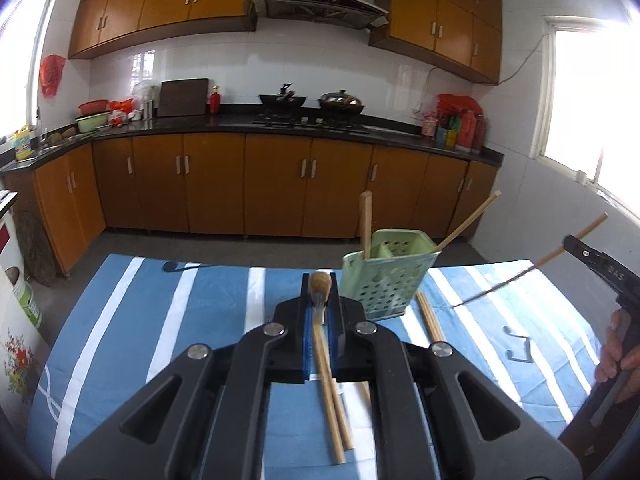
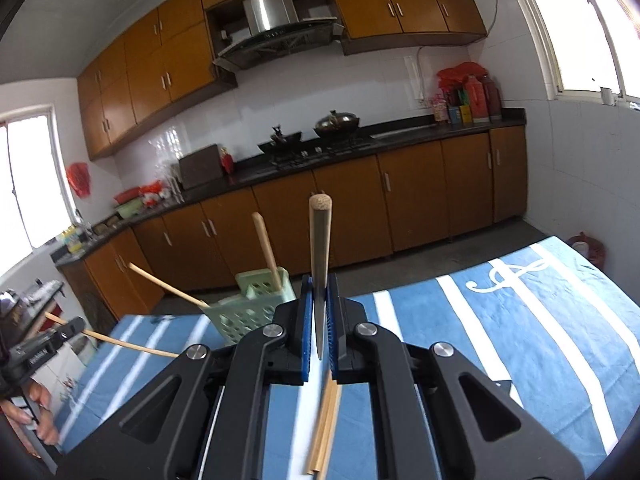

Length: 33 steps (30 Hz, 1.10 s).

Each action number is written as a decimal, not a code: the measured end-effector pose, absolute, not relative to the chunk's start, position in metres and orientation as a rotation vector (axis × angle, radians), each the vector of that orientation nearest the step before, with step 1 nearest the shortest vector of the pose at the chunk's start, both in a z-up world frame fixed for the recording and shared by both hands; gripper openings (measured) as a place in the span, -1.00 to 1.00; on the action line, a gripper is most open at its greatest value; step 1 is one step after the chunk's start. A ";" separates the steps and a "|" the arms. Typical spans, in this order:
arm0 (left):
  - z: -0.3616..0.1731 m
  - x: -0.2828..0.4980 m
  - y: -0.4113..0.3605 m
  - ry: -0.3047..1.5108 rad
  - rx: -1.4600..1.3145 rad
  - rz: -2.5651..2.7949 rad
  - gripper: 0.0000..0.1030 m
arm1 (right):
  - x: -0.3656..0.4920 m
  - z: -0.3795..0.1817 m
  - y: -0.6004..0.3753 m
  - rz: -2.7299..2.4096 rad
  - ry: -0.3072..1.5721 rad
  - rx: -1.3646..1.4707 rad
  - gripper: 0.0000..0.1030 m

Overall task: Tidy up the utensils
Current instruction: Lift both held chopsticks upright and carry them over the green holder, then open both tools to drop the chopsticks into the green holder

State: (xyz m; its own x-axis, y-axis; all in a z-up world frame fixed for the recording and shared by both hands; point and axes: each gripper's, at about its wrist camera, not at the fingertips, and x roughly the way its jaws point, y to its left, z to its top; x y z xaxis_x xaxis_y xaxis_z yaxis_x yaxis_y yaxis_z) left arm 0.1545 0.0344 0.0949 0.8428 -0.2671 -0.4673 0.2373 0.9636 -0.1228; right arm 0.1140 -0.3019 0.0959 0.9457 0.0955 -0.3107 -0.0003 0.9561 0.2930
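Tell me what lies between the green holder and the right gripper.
In the left wrist view, two chopsticks lie on the striped cloth beside the green holder; the right gripper has its held chopstick slanting above them.

Blue-white striped tablecloth (image 1: 192,300) on table. Behind: orange-brown cabinets (image 1: 276,184), black countertop (image 1: 224,124), two woks (image 1: 341,102) on stove, range hood (image 1: 320,0), red plastic bag (image 1: 51,74) on wall.

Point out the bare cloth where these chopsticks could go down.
Free: the blue striped tablecloth left of the green perforated plastic holder. Crowded: loose wooden chopsticks lie right of the holder and near the front edge.
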 end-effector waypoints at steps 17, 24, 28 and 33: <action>0.179 0.182 -0.033 0.339 -0.022 -0.329 -0.86 | 0.153 0.147 -0.262 0.124 0.202 0.231 -0.86; 0.176 0.221 -0.032 0.326 -0.125 -0.286 -0.86 | 0.187 0.129 -0.253 0.102 0.280 0.207 -0.86; 0.188 0.228 -0.032 0.274 -0.149 -0.272 -0.86 | 0.190 0.126 -0.254 0.102 0.293 0.207 -0.86; 0.194 0.238 -0.033 0.240 -0.164 -0.240 -0.86 | 0.193 0.124 -0.254 0.107 0.303 0.200 -0.86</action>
State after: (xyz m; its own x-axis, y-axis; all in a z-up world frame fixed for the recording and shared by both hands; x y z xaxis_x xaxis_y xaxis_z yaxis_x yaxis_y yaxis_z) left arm 0.2377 -0.0334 0.1939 0.9430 -0.2540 -0.2151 0.2150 0.9581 -0.1891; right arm 0.1934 -0.2545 0.1238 0.9490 0.1342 -0.2854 -0.0742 0.9746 0.2114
